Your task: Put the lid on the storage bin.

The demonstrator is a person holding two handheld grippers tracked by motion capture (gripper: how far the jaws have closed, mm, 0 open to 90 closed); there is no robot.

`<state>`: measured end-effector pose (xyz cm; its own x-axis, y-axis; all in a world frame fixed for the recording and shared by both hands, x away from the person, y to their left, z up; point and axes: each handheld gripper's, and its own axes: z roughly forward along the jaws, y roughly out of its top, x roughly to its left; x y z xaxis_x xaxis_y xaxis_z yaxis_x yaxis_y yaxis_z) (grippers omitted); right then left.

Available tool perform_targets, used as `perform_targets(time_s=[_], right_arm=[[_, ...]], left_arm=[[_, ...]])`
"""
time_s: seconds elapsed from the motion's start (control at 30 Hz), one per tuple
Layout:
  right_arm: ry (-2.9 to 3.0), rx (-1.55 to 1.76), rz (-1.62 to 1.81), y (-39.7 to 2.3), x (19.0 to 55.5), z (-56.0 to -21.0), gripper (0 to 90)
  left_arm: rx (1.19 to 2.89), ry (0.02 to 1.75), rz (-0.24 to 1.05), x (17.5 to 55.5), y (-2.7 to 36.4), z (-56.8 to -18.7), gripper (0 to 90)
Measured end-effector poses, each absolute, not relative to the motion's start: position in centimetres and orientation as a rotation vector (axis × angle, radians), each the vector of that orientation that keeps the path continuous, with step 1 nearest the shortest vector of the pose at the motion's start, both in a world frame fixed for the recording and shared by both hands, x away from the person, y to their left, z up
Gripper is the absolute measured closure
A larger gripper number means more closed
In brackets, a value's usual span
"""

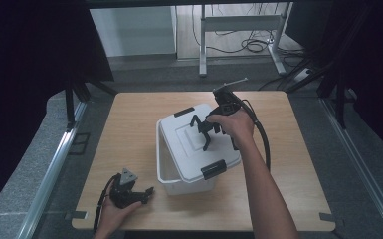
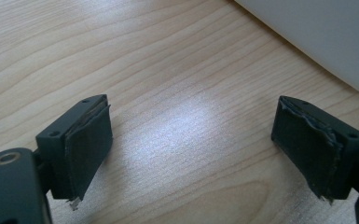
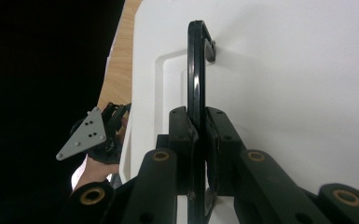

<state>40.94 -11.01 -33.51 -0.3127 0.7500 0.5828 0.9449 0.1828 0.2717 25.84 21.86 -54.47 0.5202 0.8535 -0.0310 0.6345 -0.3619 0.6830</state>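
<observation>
**Black handle pinched upright over the white bin lid**

Black plastic was what the right claw (image 3: pixel 200 140) had closed on: the thin, arched carrying handle (image 3: pixel 196 70) of the white rectangular plastic storage bin (image 1: pixel 184 172). Its two pads pressed flat on either face of the strap, jaws nearly together, with the handle's long axis running straight ahead from the claw toward the pivot at the far end. Directly beneath the claw lay the white moulded lid (image 1: pixel 189 134), with a raised rectangular panel in its middle and black latches at two ends; it seemed to sit askew on the bin, one corner of the box open beside it. Any lift would likely follow the line of that handle, upward from the lid.

Well apart from that grip, toward the person's side of the light wooden table (image 1: pixel 288 164), the left claw (image 2: pixel 191 149) rested low over the bare boards, its jaws spread wide with nothing between them. A white wall of the bin stood just beyond its far pad. The right hand (image 1: pixel 236 124) was plainly the nearer one to the work.
</observation>
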Motion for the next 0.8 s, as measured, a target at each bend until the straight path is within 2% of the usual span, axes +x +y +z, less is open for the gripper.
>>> perform_targets(time_s=[0.8], right_arm=[[-2.126, -1.632, -0.839, -11.39, 40.58, -34.34, 82.2]], left_arm=[[2.120, 1.204, 0.440, 25.84, 21.87, -54.46, 12.3]])
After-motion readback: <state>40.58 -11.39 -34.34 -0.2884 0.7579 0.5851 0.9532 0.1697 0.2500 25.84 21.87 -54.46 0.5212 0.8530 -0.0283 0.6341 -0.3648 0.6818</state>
